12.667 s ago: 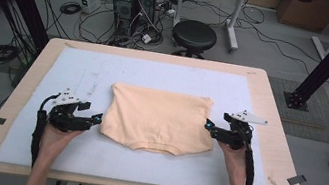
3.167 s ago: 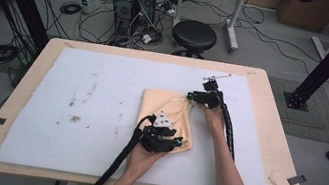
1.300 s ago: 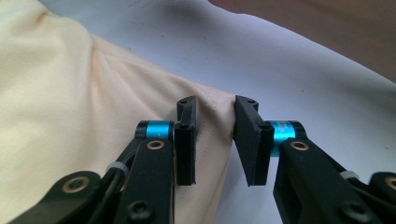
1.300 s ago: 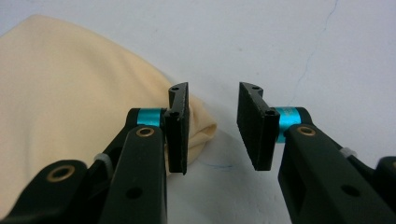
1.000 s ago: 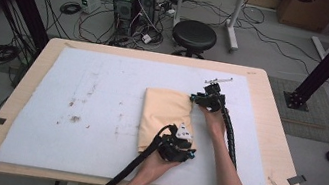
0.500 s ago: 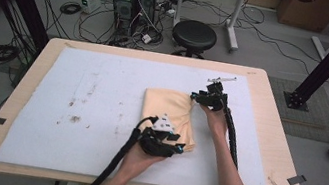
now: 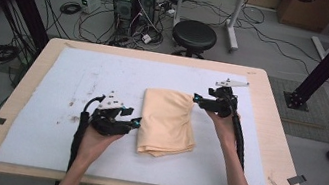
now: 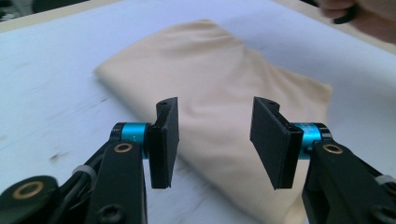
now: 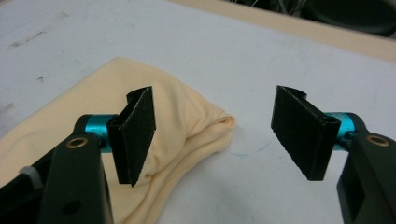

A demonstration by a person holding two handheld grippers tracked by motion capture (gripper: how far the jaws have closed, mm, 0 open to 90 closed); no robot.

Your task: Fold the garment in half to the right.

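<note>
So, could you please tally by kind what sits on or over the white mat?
Folded cloth: 1
Grippers: 2, left gripper and right gripper, both open with nothing between the jaws
Total: 3

the high view looks forward and down over the whole table (image 7: 266, 140). each gripper view rides low and close, looking along its own jaws. all three share the folded cloth (image 7: 166, 122) (image 8: 219, 79) (image 9: 159, 112).

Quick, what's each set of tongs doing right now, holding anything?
Left tongs: open, just been opening, holding nothing; folded beige cloth lies beyond them.
Right tongs: open, just been opening, holding nothing.
</note>
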